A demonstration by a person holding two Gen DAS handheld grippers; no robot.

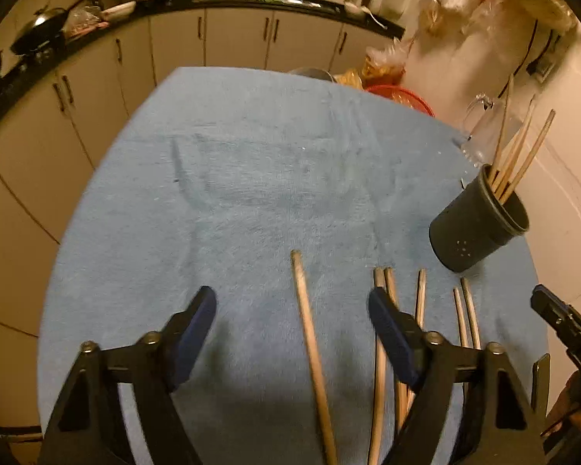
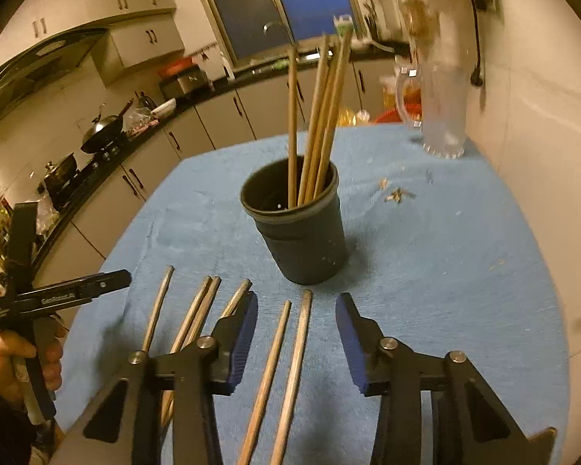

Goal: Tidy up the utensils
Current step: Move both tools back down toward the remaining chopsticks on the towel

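Several wooden chopsticks lie side by side on a blue towel (image 1: 251, 178) near its front edge. My left gripper (image 1: 292, 306) is open low over the towel, with a single chopstick (image 1: 310, 345) lying between its fingers, untouched by the pads. More chopsticks (image 1: 379, 368) run under its right finger. My right gripper (image 2: 296, 310) is open too, straddling two chopsticks (image 2: 286, 352) without pressing them. A dark round holder (image 2: 302, 232) (image 1: 476, 228) stands just beyond, upright, with several chopsticks (image 2: 321, 116) leaning in it.
A clear glass pitcher (image 2: 441, 116) stands at the towel's far right corner by the wall, with crumbs (image 2: 397, 193) scattered near it. A hand (image 2: 19, 360) grips the left tool. A counter with a wok (image 2: 104, 128) and cabinets lie beyond.
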